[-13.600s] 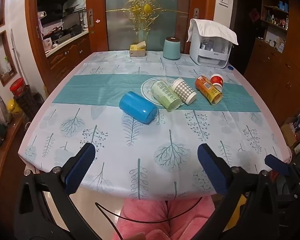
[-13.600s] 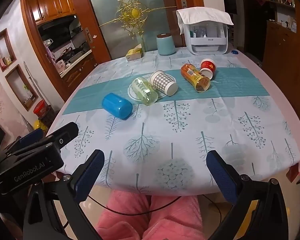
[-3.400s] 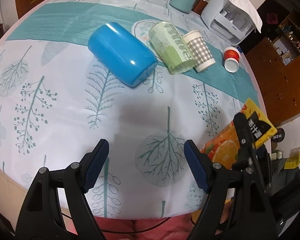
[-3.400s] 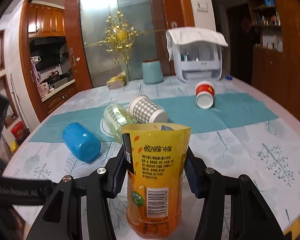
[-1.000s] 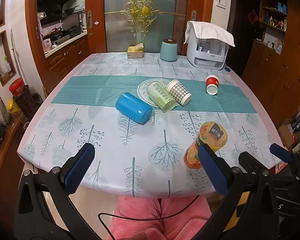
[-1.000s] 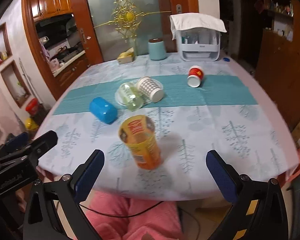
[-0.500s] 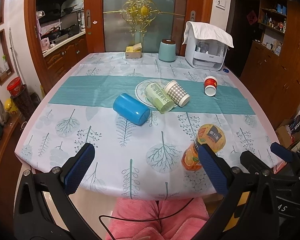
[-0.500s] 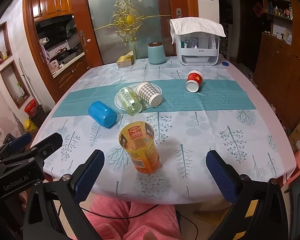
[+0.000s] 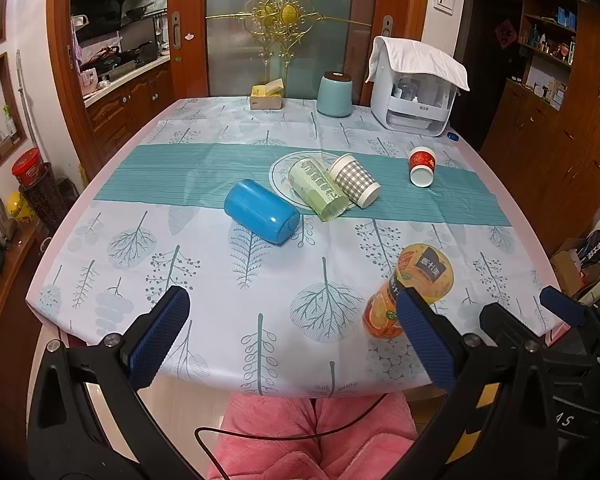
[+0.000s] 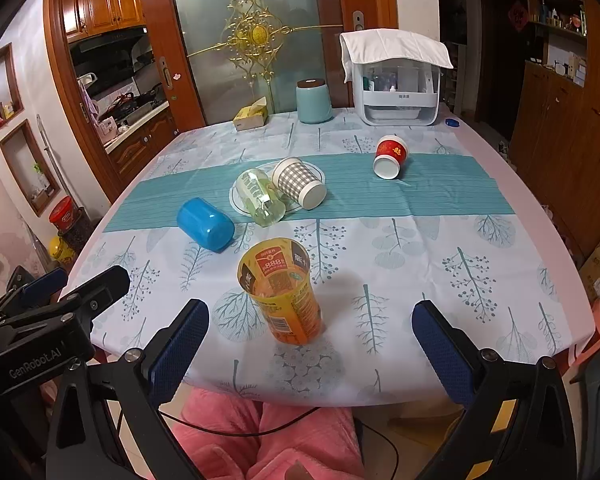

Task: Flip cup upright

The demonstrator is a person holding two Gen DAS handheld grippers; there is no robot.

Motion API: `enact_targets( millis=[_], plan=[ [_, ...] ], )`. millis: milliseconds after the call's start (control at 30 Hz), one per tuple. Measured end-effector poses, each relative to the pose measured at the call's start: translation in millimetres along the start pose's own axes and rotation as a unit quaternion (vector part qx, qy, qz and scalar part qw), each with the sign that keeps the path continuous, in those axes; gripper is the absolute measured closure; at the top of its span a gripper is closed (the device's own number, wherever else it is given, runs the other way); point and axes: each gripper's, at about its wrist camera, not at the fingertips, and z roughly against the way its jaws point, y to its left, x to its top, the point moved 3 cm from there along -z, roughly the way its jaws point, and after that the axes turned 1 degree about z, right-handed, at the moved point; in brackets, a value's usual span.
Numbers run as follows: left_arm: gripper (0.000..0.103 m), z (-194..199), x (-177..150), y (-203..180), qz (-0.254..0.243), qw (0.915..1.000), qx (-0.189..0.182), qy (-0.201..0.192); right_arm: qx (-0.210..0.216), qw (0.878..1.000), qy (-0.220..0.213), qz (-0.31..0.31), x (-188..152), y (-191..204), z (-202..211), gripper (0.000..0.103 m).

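An orange juice cup [image 10: 284,292] stands upright, mouth up, near the table's front edge; it also shows in the left wrist view [image 9: 410,288]. A blue cup [image 9: 262,211], a green cup [image 9: 318,189], a grey checked cup [image 9: 354,179] and a small red cup [image 9: 421,161] lie on their sides on the teal runner. My left gripper [image 9: 290,330] is open and empty, held back over the table's front edge. My right gripper [image 10: 310,334] is open and empty, with the orange cup just ahead between its jaws, not touched.
A white plate [image 9: 284,168] lies under the green and checked cups. A teal canister [image 9: 335,94], a yellow tissue box [image 9: 266,97] and a white appliance with a cloth [image 9: 416,88] stand at the far edge. Pink-clad legs [image 9: 312,436] are below the table edge.
Both grippers have stayed drawn back and open. The view has shifted only slightly; the orange cup stays upright where the right gripper set it down.
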Motion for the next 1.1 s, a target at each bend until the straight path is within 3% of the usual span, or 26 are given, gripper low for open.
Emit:
enact_targets(
  millis=[1100],
  plan=[
    [0.001, 4.6, 0.6, 0.0, -0.001, 1.0000, 0.002, -0.008, 0.004, 1.000, -0.001, 0.001, -0.6, 5.4, -0.5, 0.000]
  ],
)
